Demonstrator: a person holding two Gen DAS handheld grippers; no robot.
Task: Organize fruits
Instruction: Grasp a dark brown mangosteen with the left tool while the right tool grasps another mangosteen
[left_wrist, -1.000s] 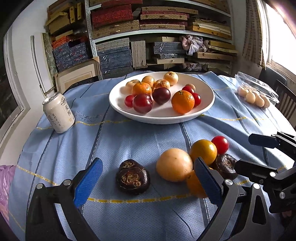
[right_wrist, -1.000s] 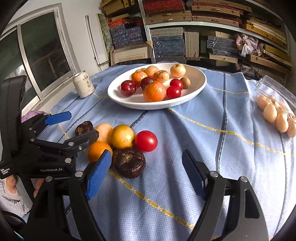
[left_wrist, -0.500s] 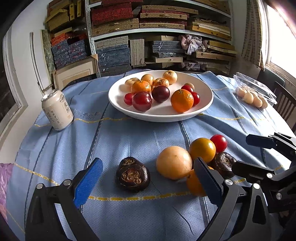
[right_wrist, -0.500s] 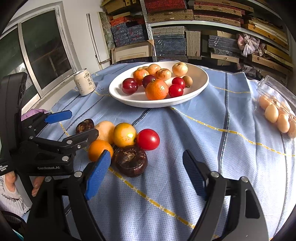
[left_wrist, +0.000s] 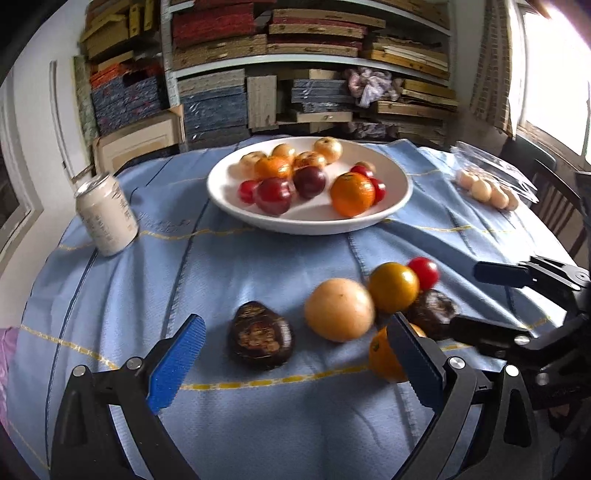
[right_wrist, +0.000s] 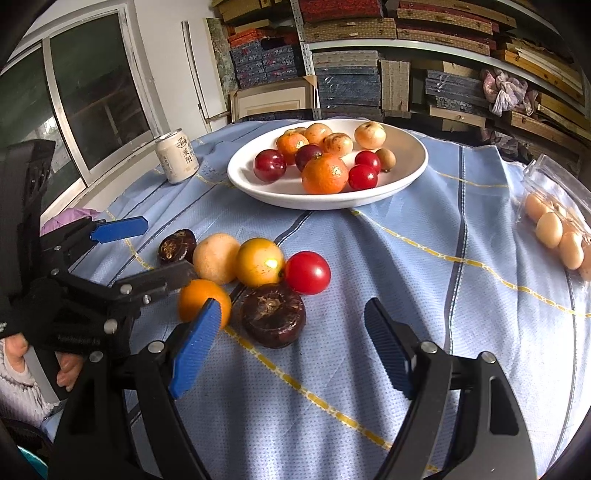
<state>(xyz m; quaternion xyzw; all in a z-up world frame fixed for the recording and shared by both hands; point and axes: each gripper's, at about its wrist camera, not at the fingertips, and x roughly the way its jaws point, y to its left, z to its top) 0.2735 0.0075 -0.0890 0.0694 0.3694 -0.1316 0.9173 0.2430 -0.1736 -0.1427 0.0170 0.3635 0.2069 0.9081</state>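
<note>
A white plate at the back of the blue tablecloth holds several oranges, plums and tomatoes. Loose fruit lies near me: a dark brown fruit, a pale round fruit, a yellow fruit, a red tomato, an orange and a second dark fruit. My left gripper is open around the first dark fruit. My right gripper is open just short of the second dark fruit.
A white drink can stands at the left. A clear pack of eggs lies at the right. Shelves of stacked boxes stand behind the table. A chair stands at the right edge.
Both grippers have moved forward a little toward the loose fruit, which now looks closer. The jaws stay open and no fruit has moved.
</note>
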